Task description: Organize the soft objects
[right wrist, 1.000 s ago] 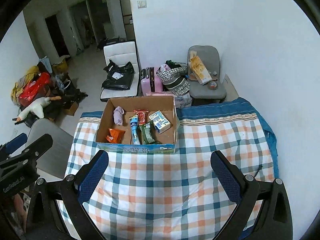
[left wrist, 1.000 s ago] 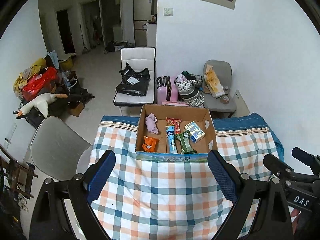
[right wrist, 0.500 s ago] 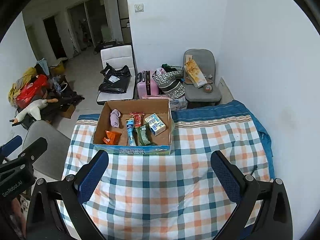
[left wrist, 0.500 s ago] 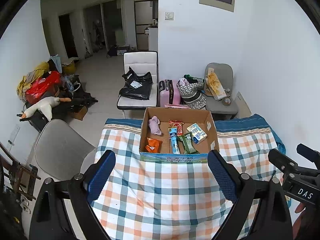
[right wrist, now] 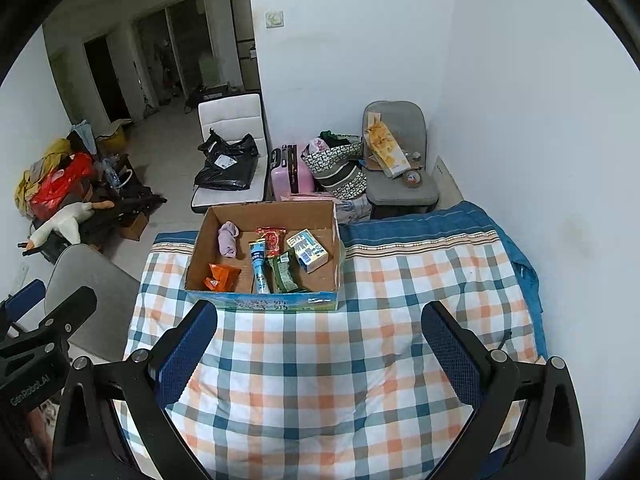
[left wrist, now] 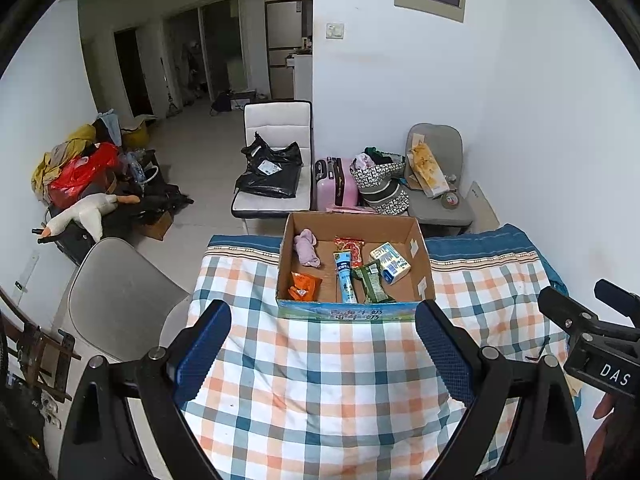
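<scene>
Cardboard box sits dead ahead of both your grippers on the plaid blanket, its printed front wall facing you and its open top showing everything inside. Your left gripper and right gripper both hang spread wide and empty, short of that front wall, with bare blanket between the fingers. Inside the box, the lilac sock lies toward the back-left corner, its long axis running roughly front to back; in the right wrist view it appears at. The orange snack packet rests at the front-left corner, the blue tube stands lengthwise at the centre of the box, the green packet touches it on the right, the red packet lies behind the tube, and the milk carton is tilted near the right wall. Judged from both views, the sock is the softest thing and lies left of the box's centre, so your left gripper looks the nearer; closing across its short width, over the front wall, seems the cleaner approach
</scene>
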Tool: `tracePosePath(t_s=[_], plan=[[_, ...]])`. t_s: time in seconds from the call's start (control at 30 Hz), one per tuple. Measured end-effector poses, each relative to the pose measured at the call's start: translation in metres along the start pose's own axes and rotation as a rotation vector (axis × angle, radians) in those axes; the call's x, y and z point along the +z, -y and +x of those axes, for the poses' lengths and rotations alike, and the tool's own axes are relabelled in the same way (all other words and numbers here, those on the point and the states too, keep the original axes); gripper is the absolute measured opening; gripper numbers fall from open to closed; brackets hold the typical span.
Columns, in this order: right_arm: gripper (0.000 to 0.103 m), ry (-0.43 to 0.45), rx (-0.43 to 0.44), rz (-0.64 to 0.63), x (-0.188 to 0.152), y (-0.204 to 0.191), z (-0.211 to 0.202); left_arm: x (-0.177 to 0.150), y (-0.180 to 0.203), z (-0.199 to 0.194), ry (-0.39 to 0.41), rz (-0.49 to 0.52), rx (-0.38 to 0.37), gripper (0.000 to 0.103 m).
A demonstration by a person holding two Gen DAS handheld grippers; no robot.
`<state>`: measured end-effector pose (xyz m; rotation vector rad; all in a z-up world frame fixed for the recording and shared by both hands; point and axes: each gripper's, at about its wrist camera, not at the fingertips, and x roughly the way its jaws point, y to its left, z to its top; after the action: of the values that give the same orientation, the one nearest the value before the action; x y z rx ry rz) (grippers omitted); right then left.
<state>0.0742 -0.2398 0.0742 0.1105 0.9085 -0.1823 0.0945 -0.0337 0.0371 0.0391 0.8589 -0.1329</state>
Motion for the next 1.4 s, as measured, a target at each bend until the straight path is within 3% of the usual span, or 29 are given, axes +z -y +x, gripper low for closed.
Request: tracePosePath(t_s=[1.4], plan=[[0.103,0.008,-0.012,-0.005,-0.0037,-0.0012,-0.0002,-0.0035,-0.003,-0.0015,-0.002,-0.002,0.007,0.094]])
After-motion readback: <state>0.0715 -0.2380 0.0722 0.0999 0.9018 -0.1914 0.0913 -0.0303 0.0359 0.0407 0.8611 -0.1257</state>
